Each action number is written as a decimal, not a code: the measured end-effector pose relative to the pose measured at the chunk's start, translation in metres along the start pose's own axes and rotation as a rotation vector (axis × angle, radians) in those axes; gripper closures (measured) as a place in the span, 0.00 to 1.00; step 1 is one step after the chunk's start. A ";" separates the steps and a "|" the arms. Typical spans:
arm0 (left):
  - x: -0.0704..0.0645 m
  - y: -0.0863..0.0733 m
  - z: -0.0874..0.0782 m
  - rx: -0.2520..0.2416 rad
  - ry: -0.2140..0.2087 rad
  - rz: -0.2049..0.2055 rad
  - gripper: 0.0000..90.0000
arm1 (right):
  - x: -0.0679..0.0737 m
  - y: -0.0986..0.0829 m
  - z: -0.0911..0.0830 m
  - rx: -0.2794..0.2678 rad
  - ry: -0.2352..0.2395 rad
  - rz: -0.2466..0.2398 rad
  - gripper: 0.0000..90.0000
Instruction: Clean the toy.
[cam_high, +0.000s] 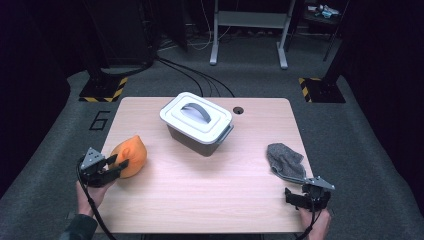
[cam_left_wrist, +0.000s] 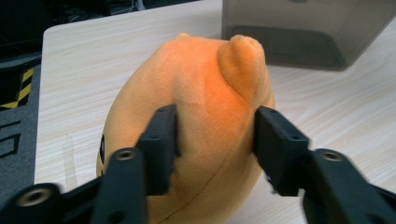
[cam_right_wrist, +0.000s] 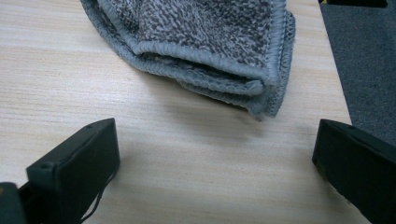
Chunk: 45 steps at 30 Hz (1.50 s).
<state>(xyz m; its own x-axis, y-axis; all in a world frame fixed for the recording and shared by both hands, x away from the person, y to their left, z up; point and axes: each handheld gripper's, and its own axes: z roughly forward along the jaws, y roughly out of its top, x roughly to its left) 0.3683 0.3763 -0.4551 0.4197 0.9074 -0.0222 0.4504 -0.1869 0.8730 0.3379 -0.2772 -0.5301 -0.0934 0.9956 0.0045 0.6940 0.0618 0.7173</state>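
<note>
Your left tongs (cam_left_wrist: 212, 140) pinch the orange plush toy (cam_left_wrist: 201, 98) at the desk's (cam_high: 210, 185) left edge; soft stuffing may slip out when lifted. Your right tongs (cam_right_wrist: 215, 163) gape wide, just short of the folded grey cloth (cam_right_wrist: 205, 32), near the right edge; nudging could push it off.

Table: we see a light wood-grain top (cam_high: 200, 185) with rounded corners and a small round hole (cam_high: 238, 110) near its upper edge.
Centre, toward the top: we find a grey bin (cam_high: 197, 125) under a white lid with a handle.
Left edge: an orange plush toy (cam_high: 131, 154) rests on the wood.
Right edge: a folded grey cloth (cam_high: 285, 160) lies flat near the lower right corner.
</note>
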 end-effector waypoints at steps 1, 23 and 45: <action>0.000 0.001 0.000 0.001 -0.006 -0.004 0.49 | 0.000 0.000 0.000 0.001 0.001 -0.002 0.00; -0.020 -0.017 -0.023 -0.030 -0.022 -0.127 0.14 | 0.000 0.001 -0.001 0.018 0.036 -0.016 0.00; -0.006 -0.078 0.012 0.175 0.111 -0.114 0.13 | 0.045 0.040 -0.025 -0.056 0.180 -0.131 0.00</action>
<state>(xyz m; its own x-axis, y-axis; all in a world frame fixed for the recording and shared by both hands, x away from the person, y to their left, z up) 0.3400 0.3808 -0.5288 0.2733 0.9604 -0.0534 0.6235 -0.1346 0.7701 0.3436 -0.2312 -0.4834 -0.3093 0.9505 0.0298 0.6275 0.1805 0.7574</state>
